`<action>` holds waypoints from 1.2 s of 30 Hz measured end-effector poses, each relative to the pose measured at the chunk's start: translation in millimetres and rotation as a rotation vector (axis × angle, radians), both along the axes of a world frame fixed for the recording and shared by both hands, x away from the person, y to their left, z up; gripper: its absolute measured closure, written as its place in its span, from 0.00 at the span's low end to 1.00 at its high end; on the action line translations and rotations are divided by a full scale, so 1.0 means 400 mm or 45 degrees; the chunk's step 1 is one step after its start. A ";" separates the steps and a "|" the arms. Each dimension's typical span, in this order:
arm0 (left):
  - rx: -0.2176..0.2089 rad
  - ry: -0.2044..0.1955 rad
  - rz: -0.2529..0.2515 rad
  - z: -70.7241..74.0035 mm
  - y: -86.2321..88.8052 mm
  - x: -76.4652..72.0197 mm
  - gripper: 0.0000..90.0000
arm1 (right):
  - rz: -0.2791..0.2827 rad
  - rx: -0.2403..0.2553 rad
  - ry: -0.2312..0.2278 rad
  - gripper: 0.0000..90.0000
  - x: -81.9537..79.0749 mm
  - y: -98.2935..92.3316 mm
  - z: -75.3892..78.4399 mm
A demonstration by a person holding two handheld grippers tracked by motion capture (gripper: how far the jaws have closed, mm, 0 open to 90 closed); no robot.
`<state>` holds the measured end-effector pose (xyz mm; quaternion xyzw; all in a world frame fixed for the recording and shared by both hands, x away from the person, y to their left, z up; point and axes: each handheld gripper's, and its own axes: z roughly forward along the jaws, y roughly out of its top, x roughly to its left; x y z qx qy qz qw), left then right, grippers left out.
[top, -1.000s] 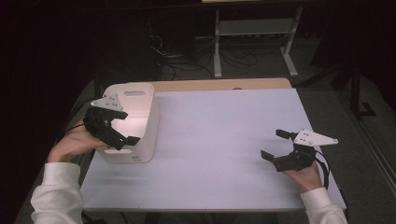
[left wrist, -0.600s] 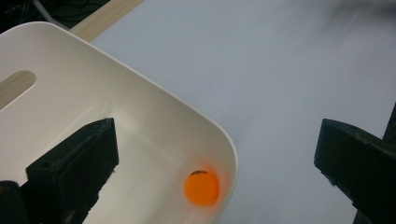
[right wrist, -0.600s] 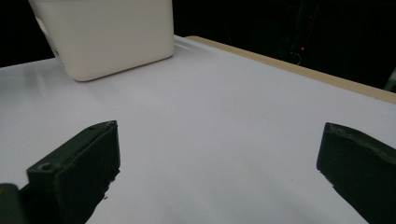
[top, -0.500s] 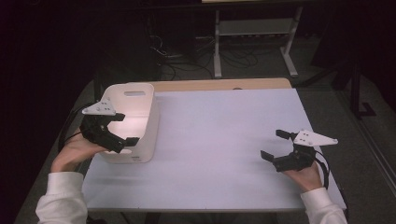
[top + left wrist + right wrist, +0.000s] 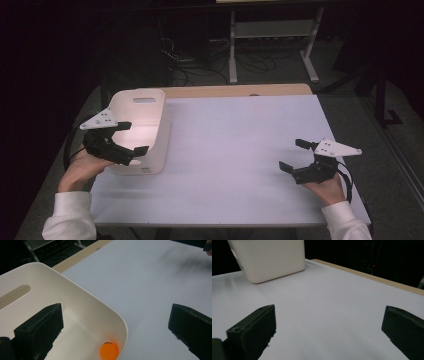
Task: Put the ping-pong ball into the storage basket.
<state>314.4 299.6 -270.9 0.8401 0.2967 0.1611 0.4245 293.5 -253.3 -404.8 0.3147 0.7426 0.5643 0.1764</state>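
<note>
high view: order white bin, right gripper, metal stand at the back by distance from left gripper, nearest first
1. white bin: at the table's left, right beside the left gripper, whose open jaws hang over its rim.
2. right gripper: across the table, near the right edge.
3. metal stand: on the floor beyond the table's far edge.

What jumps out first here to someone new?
The orange ball lying in the bottom of the white bin, which stands at the table's left edge. The left gripper hovers open at the bin's near end, one jaw over the inside. The right gripper is open too, low over bare table on the right.
</note>
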 end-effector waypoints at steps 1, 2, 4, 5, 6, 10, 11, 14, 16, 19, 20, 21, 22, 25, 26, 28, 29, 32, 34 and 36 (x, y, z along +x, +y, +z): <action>-0.009 0.002 0.007 -0.004 0.001 -0.001 0.00 | -0.001 -0.001 -0.001 0.00 0.000 0.000 0.000; -0.004 0.000 0.009 -0.006 0.003 -0.001 0.00 | -0.001 -0.001 -0.001 0.00 0.000 0.000 0.000; -0.018 -0.012 0.017 -0.015 0.002 -0.005 0.00 | -0.001 -0.004 -0.002 0.00 0.000 0.000 0.000; -0.018 -0.016 0.018 -0.017 0.002 -0.007 0.00 | -0.001 -0.004 -0.001 0.00 0.000 0.000 0.000; -0.027 -0.029 0.020 -0.019 0.002 -0.011 0.00 | 0.000 -0.004 0.000 0.00 0.000 -0.001 0.000; -0.049 -0.074 0.034 -0.019 -0.001 -0.025 0.00 | 0.001 -0.006 0.003 0.00 0.000 0.001 -0.001; -0.054 -0.081 0.034 -0.019 -0.002 -0.028 0.00 | 0.001 -0.006 0.003 0.00 0.000 0.001 -0.001; -0.067 -0.109 0.043 -0.020 -0.002 -0.038 0.00 | 0.000 -0.006 -0.002 0.00 0.000 0.000 -0.001; -0.072 -0.119 0.049 -0.019 -0.001 -0.043 0.00 | 0.000 -0.004 -0.002 0.00 0.000 0.000 -0.001; -0.077 -0.143 0.049 -0.021 0.001 -0.048 0.00 | 0.001 -0.006 -0.004 0.00 0.000 0.000 -0.001; -0.085 -0.148 0.057 -0.023 0.001 -0.050 0.00 | 0.001 -0.007 -0.003 0.00 0.000 0.000 -0.001; -0.095 -0.159 0.064 -0.026 0.001 -0.052 0.00 | 0.001 -0.008 -0.002 0.00 0.000 0.000 -0.001; -0.094 -0.160 0.067 -0.028 0.002 -0.053 0.00 | 0.001 -0.008 -0.003 0.00 0.000 0.000 -0.001; -0.099 -0.147 0.082 -0.042 0.006 -0.054 0.00 | 0.001 -0.006 -0.003 0.00 0.000 0.000 -0.001; -0.087 -0.156 0.071 -0.046 0.009 -0.053 0.00 | 0.000 -0.006 -0.003 0.00 0.000 0.000 -0.001; -0.100 -0.162 0.083 -0.052 0.011 -0.057 0.00 | 0.001 -0.006 -0.002 0.00 0.000 0.000 -0.001; -0.107 -0.173 0.088 -0.053 0.014 -0.059 0.00 | 0.001 -0.004 0.004 0.00 0.000 0.000 -0.001; -0.171 -0.193 0.105 -0.053 0.021 -0.065 0.00 | 0.002 -0.006 0.003 0.00 0.000 0.001 -0.002; -0.205 -0.199 0.117 -0.053 0.023 -0.069 0.00 | 0.002 -0.006 0.003 0.00 0.000 0.001 -0.002; -0.210 -0.213 0.119 -0.053 0.026 -0.071 0.00 | 0.002 -0.005 0.004 0.00 0.000 0.001 -0.002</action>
